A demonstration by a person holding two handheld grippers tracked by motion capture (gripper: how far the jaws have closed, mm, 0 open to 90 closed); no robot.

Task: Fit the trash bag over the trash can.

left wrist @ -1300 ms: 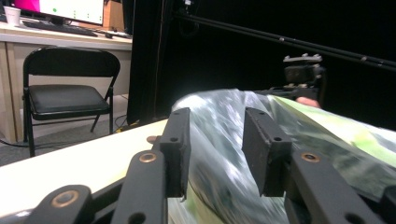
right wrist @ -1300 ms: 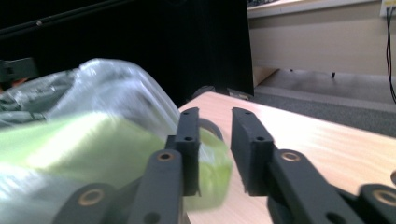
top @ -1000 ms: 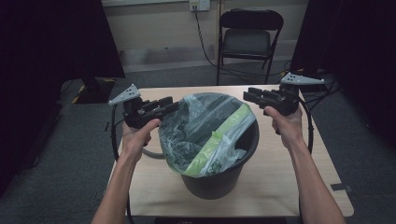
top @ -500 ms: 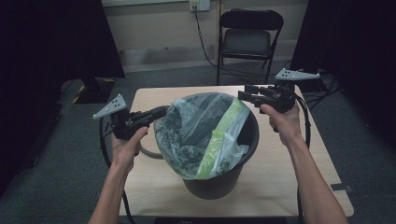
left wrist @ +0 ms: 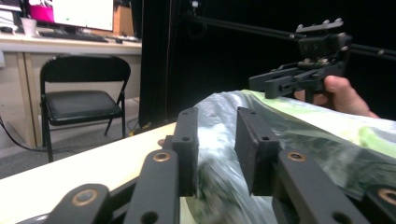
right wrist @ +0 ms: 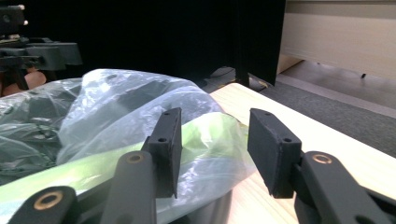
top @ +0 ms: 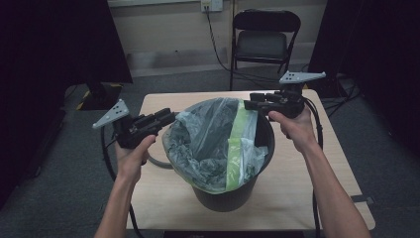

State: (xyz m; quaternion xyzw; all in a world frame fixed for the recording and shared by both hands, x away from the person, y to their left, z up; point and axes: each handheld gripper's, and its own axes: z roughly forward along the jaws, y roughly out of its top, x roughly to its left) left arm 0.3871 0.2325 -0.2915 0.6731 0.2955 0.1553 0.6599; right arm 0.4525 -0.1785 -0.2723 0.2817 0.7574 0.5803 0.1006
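Observation:
A black bin (top: pixel 233 194) stands on the wooden table (top: pixel 302 193), lined with a clear plastic bag (top: pixel 210 144) that has a green stripe (top: pixel 236 148). My left gripper (top: pixel 171 117) is at the bin's left rim. Its jaws have just been opening, and in the left gripper view (left wrist: pixel 217 135) they are apart with bag plastic (left wrist: pixel 308 135) showing in the gap. My right gripper (top: pixel 247 105) hovers at the far right rim. Its jaws have just been closing a little but remain apart (right wrist: pixel 212 140), with the bag's edge (right wrist: pixel 116 107) lying under and between them, unpinched.
A black folding chair (top: pixel 265 42) stands beyond the table's far edge. A cable loop (top: pixel 156 161) lies on the table left of the bin. Dark curtains hang on both sides, and grey carpet surrounds the table.
The left gripper has shifted a little left and toward the person at the bin's left rim. The right gripper has risen slightly. The bag lies flatter over the bin's mouth.

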